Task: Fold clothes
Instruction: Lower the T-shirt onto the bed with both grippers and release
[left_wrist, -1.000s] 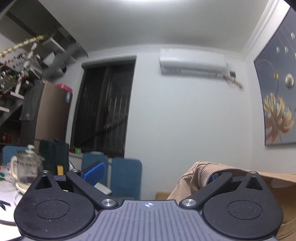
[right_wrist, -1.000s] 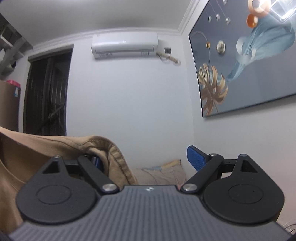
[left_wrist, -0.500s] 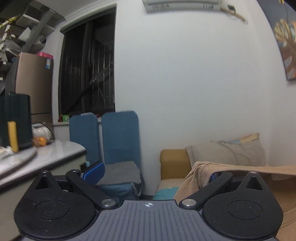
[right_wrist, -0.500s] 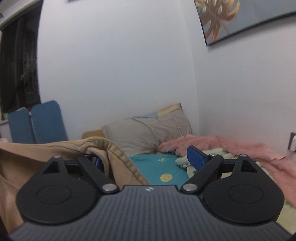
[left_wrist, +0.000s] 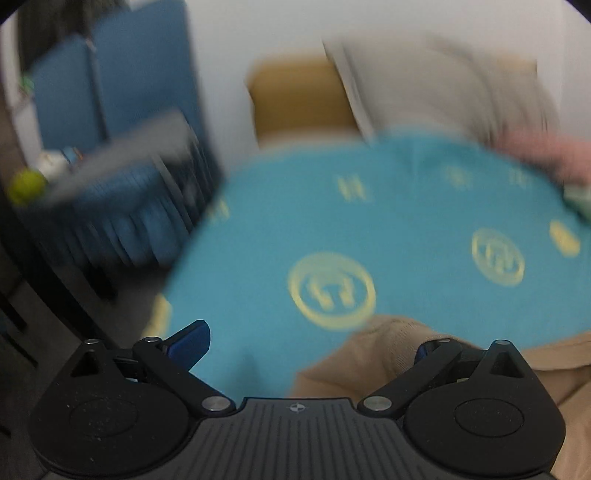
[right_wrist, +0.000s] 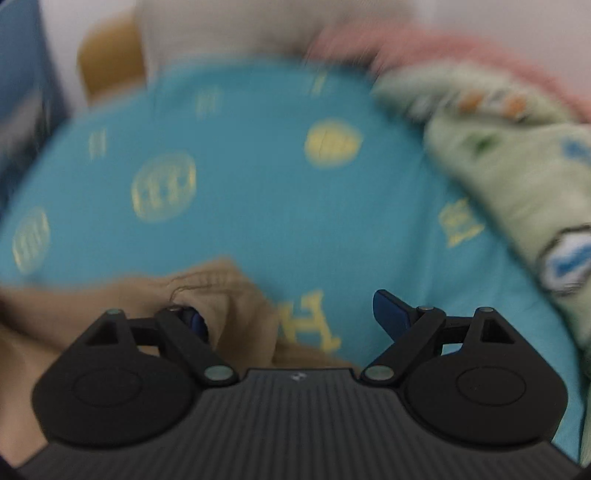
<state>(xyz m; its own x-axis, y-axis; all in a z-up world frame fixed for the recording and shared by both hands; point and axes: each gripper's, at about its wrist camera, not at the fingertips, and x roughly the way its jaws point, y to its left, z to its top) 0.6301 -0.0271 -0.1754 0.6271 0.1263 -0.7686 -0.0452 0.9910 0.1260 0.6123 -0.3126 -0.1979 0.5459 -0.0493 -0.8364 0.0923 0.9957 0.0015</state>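
A: Fingers first. Left gripper (left_wrist: 308, 345): fingers spread wide, tan garment (left_wrist: 388, 350) bunched over the right-hand finger (left_wrist: 424, 349); the other finger (left_wrist: 190, 341) is bare. Whether the cloth is pinched I cannot tell. Right gripper (right_wrist: 291, 314): same picture mirrored, wide gap, cloth wrapped over the left-hand finger (right_wrist: 195, 321), other finger (right_wrist: 391, 312) bare.

B: Change since a second ago?

A: Both cameras then faced wall and air conditioner, garment held high. Now both look down on the bed (left_wrist: 369, 229), teal sheet with yellow marks. Heavy blur, so fast motion.

B: Meaning?

A: My reading: the garment is being swung down to lie flat on the bed; no fold made yet.

B: Garment relative to the bed?

A: Over its near edge, strung between the two grippers. Green patterned blanket (right_wrist: 517, 155) and pink one (right_wrist: 424, 48) lie on the bed's far right side, pillow (left_wrist: 443, 85) at its head.
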